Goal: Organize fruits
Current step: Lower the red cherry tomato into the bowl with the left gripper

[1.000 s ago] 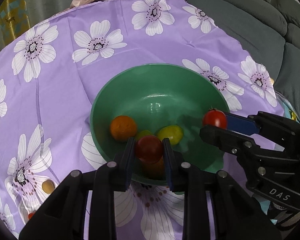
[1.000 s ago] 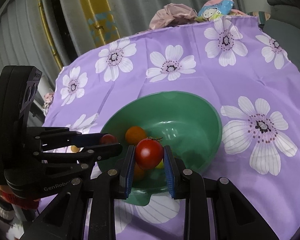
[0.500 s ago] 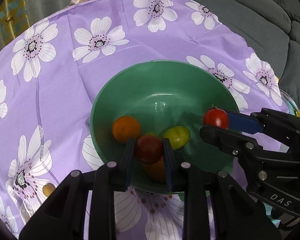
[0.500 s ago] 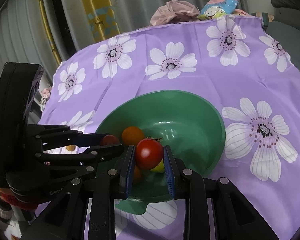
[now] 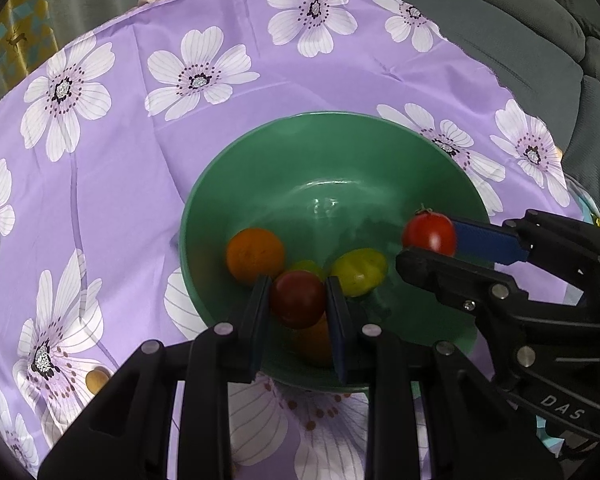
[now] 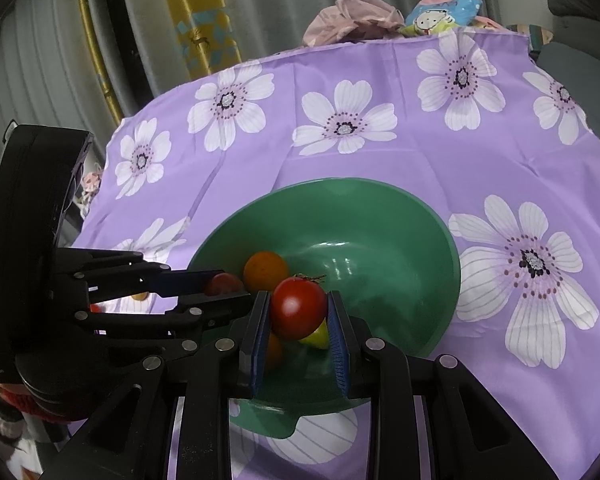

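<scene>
Your left gripper (image 5: 299, 300) clamps a dark red cherry tomato (image 5: 298, 298) at lower centre over the round green plastic bowl (image 5: 332, 152) (orange and yellow fruit inside), while your right gripper (image 6: 299, 312) pinches a bright red cherry tomato (image 6: 299, 307).

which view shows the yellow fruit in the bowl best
The left wrist view: the yellow fruit lies almost fully visible on the floor of the green bowl, beside the orange fruit. In the right wrist view only a sliver of it shows, under the bright red tomato.
</scene>
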Available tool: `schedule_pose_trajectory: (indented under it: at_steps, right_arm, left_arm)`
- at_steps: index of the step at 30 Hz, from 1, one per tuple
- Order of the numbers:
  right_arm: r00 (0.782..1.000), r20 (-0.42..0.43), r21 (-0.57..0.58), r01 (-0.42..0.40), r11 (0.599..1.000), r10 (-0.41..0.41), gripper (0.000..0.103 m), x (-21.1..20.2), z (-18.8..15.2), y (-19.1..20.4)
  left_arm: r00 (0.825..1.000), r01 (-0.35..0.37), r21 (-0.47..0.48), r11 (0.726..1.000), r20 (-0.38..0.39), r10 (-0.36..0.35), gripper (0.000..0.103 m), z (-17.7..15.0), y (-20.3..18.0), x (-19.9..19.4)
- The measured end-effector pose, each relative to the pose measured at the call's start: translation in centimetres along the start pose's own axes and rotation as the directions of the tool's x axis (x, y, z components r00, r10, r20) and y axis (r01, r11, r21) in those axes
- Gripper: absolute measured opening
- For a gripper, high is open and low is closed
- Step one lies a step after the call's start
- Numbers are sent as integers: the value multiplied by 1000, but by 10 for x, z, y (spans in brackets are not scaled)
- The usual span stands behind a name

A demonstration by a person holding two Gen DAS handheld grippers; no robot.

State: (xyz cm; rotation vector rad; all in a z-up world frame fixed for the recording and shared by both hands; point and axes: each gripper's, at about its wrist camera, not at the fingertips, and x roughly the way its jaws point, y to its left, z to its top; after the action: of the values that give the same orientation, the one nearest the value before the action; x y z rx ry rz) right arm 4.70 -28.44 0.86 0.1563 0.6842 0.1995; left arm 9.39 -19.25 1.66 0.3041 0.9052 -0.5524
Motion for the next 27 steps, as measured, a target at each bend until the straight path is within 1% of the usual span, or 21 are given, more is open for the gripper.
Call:
schedule_pose_trajectory:
  at_steps: [14,27]
  right_arm:
    - [1000,-11,-4,-3,1000,3,29,4,0,0]
    - [1000,-12,3,-5,1000,5,29,3,1,-1]
  left_arm:
    - [1000,-11,7,1000,-23,11,26,-1,1,8]
    - [999,-25,17,1000,-23,25,27,-2,-2,8]
